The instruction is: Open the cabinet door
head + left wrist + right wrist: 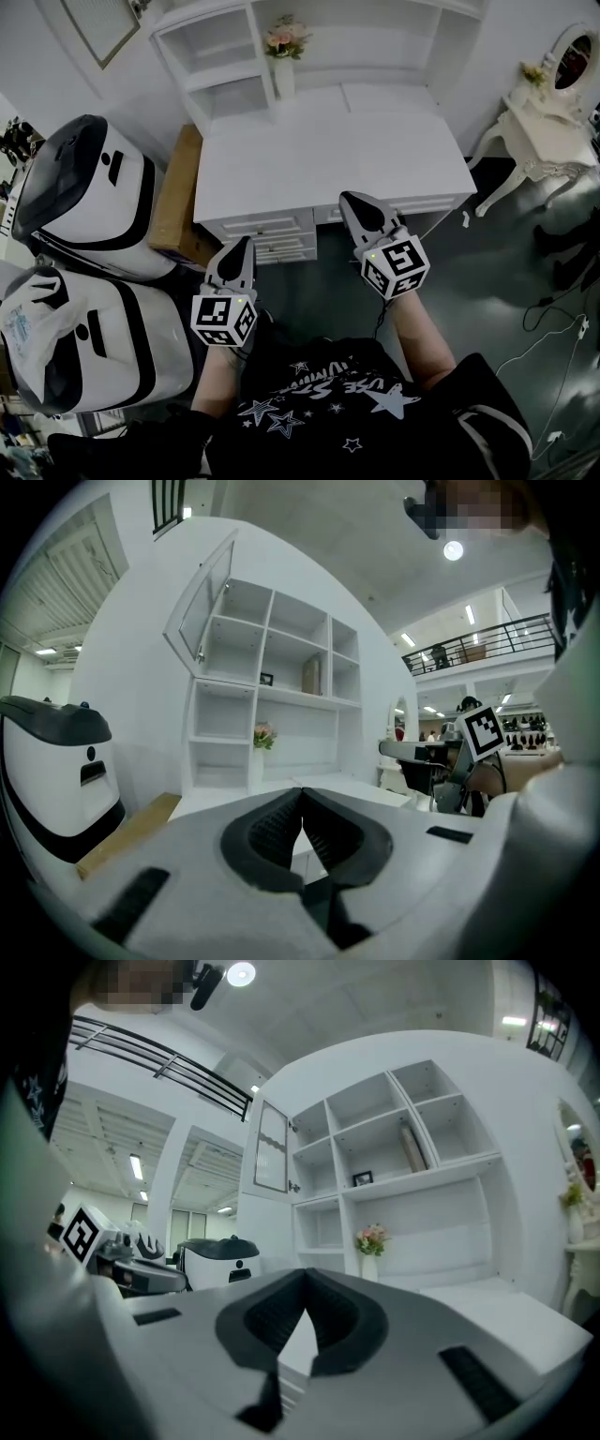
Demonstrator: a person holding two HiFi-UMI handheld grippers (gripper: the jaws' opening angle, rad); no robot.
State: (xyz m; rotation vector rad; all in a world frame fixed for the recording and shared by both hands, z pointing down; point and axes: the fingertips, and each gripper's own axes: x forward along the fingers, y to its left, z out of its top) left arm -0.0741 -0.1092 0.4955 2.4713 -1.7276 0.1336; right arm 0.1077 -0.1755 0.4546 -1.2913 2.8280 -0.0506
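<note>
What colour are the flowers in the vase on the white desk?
Pink, with some green leaves. The flowers show best in the head view.

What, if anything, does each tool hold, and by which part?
Nothing. The left tool and the right tool are both shut and empty.
</note>
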